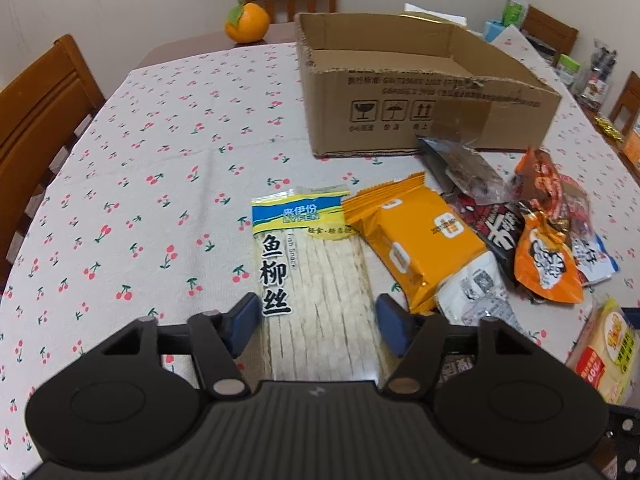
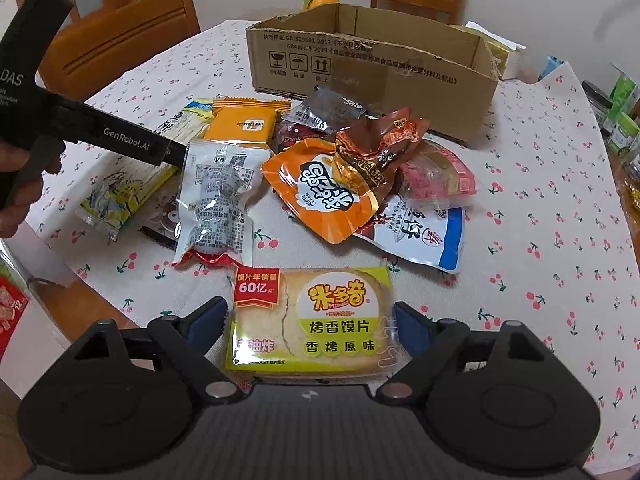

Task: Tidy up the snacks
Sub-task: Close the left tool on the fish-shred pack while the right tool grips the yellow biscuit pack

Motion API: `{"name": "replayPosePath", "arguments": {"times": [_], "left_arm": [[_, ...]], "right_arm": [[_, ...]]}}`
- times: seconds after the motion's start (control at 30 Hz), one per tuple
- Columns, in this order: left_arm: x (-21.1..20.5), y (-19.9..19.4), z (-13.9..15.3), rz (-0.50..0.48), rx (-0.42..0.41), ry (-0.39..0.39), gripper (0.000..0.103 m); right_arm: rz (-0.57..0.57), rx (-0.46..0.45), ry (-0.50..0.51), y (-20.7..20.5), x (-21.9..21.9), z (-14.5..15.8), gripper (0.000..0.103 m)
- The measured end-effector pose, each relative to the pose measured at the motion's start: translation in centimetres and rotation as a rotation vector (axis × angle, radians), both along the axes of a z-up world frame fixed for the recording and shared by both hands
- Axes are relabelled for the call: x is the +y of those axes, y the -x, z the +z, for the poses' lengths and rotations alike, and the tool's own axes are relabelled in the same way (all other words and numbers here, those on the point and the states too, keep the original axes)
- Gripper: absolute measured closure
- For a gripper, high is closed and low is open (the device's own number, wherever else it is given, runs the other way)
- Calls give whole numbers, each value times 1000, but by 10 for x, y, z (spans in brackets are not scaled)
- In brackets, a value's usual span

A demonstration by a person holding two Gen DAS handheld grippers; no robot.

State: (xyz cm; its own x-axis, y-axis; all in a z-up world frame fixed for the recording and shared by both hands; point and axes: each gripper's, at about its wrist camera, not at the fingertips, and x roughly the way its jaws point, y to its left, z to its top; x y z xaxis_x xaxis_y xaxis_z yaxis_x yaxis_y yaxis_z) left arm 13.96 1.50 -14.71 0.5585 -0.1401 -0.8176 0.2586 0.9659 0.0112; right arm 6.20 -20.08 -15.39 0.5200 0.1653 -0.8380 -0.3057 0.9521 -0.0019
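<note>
A fish snack packet (image 1: 316,280) lies on the cherry-print tablecloth between the fingers of my left gripper (image 1: 318,322), whose jaws stand apart on either side of it. My right gripper (image 2: 310,326) is open around a green-and-yellow toasted bun slice packet (image 2: 312,320); whether the pads touch it is unclear. An open cardboard box (image 1: 420,92) stands at the far side of the table and also shows in the right wrist view (image 2: 372,68). A pile of snack packets (image 2: 340,176) lies in front of it, including an orange packet (image 1: 416,240) and a white vacuum pack (image 2: 218,200).
An orange fruit (image 1: 246,22) sits at the table's far edge. Wooden chairs (image 1: 36,120) stand around the table. Jars and boxes (image 2: 620,120) crowd the right side. The left gripper's body (image 2: 80,128) reaches in from the left in the right wrist view.
</note>
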Motion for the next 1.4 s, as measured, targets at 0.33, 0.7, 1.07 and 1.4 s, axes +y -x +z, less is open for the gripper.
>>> {"name": "replayPosePath", "arguments": {"times": [0.33,0.7,1.07,1.4], "left_arm": [[-1,2,-1,21,-10,15,43],[11,10,12,-17,2,-1,48],[23,15,29,-48,-4,-6,49],[31,20,47,-88,-5,13,49]], "right_arm": [[19,-10,42,1,6,-4,13],[-12,-4,22,0,0,10,23],[10,-3,24,-1,2,4,9],[-10,23,41,-7,3,-4,8]]}}
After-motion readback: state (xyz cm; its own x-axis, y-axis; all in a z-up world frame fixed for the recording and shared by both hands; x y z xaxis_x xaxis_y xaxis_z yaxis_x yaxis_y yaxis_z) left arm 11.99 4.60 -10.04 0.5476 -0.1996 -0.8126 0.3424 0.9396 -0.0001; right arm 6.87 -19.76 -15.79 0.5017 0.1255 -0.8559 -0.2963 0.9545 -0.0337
